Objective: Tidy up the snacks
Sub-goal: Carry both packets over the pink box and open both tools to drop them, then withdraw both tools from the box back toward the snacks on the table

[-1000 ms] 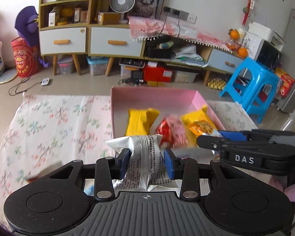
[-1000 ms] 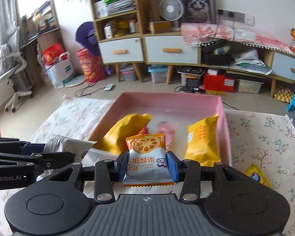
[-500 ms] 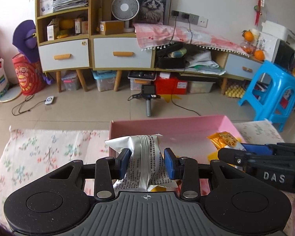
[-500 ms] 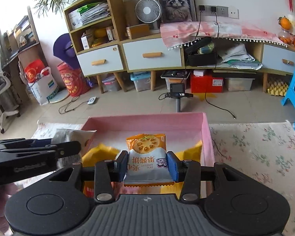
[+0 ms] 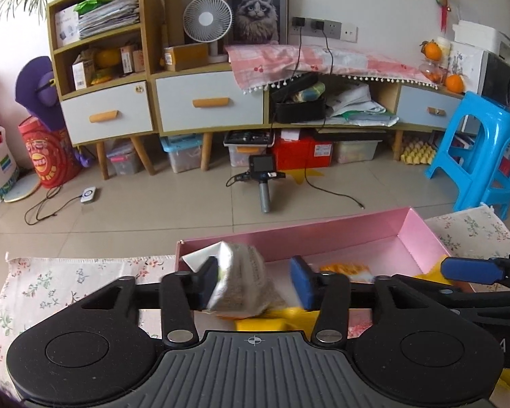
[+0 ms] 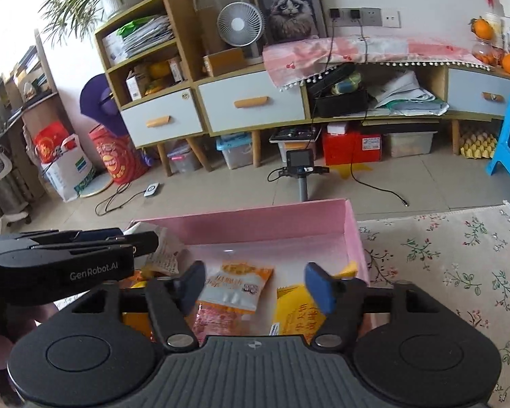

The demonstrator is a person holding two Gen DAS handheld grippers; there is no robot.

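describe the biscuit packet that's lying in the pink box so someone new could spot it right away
Find the pink box on the floral cloth. The biscuit packet lies flat inside it, between the open right gripper's fingers. Its orange top and white lower half distinguish it from plain yellow packets nearby.

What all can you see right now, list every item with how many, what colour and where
pink box: one, pink, open, on the floral cloth
floral cloth: one, white with flowers, under the box
silver packet: one, silver with print, between the open left tongs, over the box's left end
biscuit packet: one, orange and white, lying in the box
yellow packets: at least two, yellow, in the box
pink-red packet: one, in the box under the biscuit packet
fan: one, white, on the cabinet
cat picture: one, dark frame, against the wall
stool: one, blue, right on the floor
oranges: at least two, far right shelf
left tongs: open
right tongs: open, over the box
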